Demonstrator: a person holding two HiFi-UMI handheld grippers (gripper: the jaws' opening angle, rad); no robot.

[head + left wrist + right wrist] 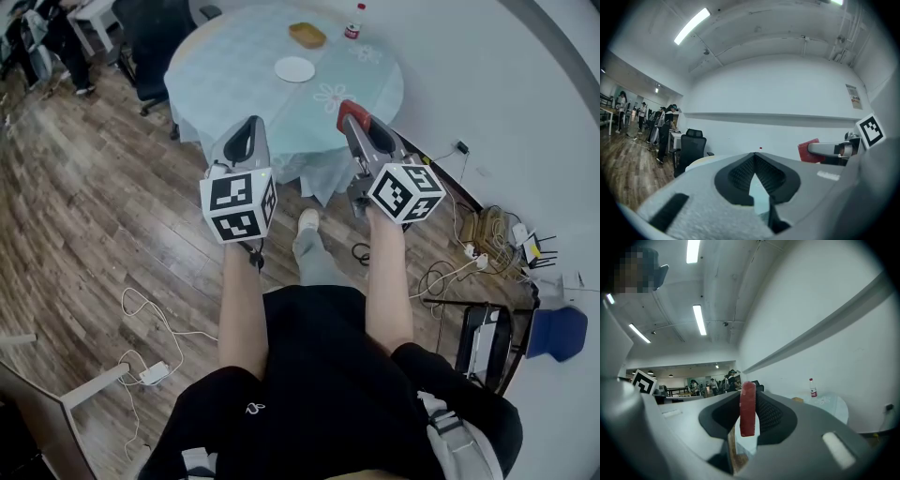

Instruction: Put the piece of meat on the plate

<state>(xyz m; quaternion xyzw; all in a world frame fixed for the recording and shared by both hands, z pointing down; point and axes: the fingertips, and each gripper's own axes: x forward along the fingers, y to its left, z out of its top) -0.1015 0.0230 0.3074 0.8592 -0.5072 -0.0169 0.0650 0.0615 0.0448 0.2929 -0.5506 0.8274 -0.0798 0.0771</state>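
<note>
A red piece of meat (748,408) stands upright between the pads of my right gripper (748,401), which is shut on it. In the head view the meat (351,114) shows as a red tip at the front of the right gripper (354,120), just short of the near edge of the round table (234,66). The white plate (294,68) lies empty on the table's far half. My left gripper (247,133) is held level beside the right one, its jaws (754,164) shut with nothing in them. The left gripper view also catches the meat (808,151) off to its right.
A tan shallow bowl (307,36) and a red-labelled bottle (353,25) stand at the table's far side. A black office chair (155,47) is left of the table. Cables and a power strip (473,253) lie on the wood floor to the right. People stand far off by desks.
</note>
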